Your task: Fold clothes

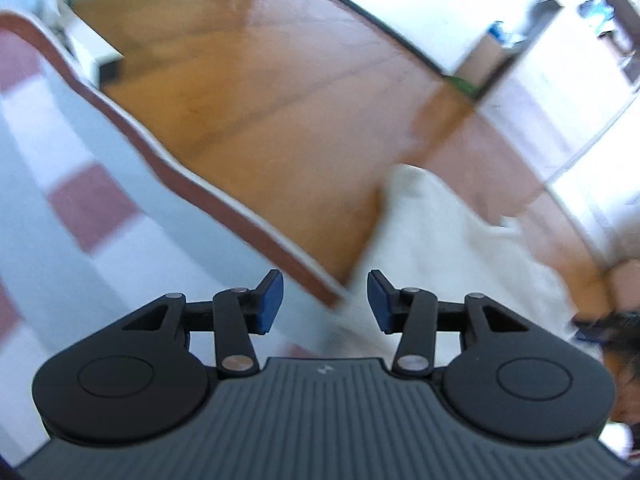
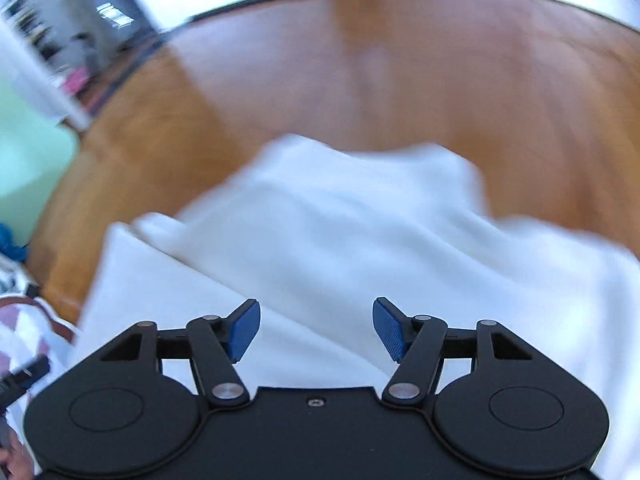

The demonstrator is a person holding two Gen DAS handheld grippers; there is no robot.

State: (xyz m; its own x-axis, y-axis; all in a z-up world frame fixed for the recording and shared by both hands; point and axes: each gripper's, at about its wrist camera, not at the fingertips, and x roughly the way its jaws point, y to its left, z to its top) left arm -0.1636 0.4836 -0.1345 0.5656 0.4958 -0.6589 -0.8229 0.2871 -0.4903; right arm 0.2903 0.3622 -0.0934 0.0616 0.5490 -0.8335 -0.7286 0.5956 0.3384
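A white garment (image 2: 320, 224) lies rumpled on the wooden floor, filling the lower middle of the right wrist view. My right gripper (image 2: 316, 330) hangs over it, open, with nothing pressed between its blue pads (image 2: 244, 332). In the left wrist view the same white garment (image 1: 448, 240) lies at the lower right, blurred. My left gripper (image 1: 325, 304) is open over the meeting of the garment and a checked cloth, and no fabric sits between its pads (image 1: 270, 304).
A pale blue, white and dusty-red checked cloth (image 1: 60, 200) with a brown border covers the left. Wooden floor (image 1: 280, 100) stretches beyond. A white wall and shelves (image 2: 80, 28) stand at the back. A hand (image 2: 12, 460) shows at the lower left corner.
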